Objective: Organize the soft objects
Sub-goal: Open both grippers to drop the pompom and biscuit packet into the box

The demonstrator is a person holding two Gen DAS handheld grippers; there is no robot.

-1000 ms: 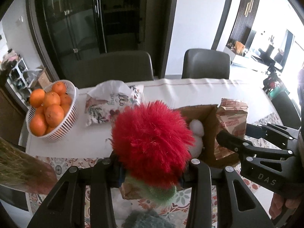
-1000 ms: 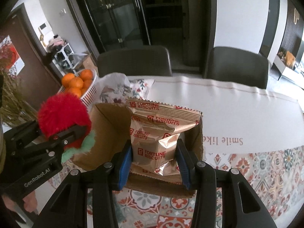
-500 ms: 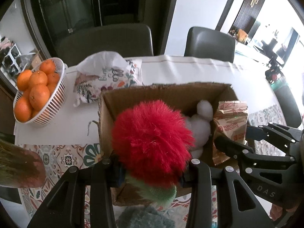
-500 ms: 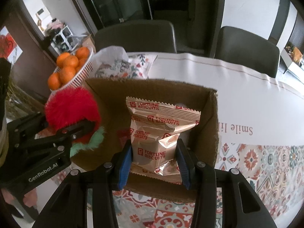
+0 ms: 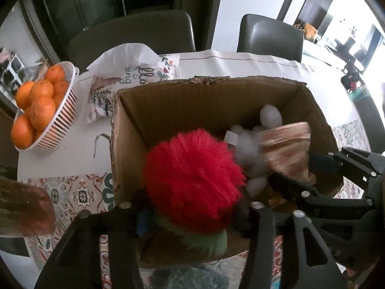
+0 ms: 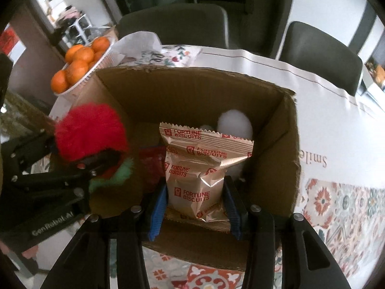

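My left gripper (image 5: 192, 212) is shut on a fluffy red toy with a green collar (image 5: 192, 178), held over the near left part of an open cardboard box (image 5: 204, 96). The toy also shows in the right wrist view (image 6: 89, 130). My right gripper (image 6: 195, 200) is shut on a gold Fortune Biscuits packet (image 6: 199, 168), held inside the box (image 6: 192, 91) near its front wall. The packet looks blurred in the left wrist view (image 5: 286, 149). A white plush toy (image 5: 255, 149) lies in the box at the right; it also shows in the right wrist view (image 6: 234, 122).
A white basket of oranges (image 5: 38, 110) stands at the far left of the table. A floral cushion with a white bag (image 5: 130, 72) lies behind the box. Two dark chairs (image 5: 269, 36) stand at the far edge. A patterned tablecloth (image 6: 336, 212) covers the near side.
Both grippers have moved forward and down over the box with their loads. The box interior now fills both views, and the packet has dropped inside the box.
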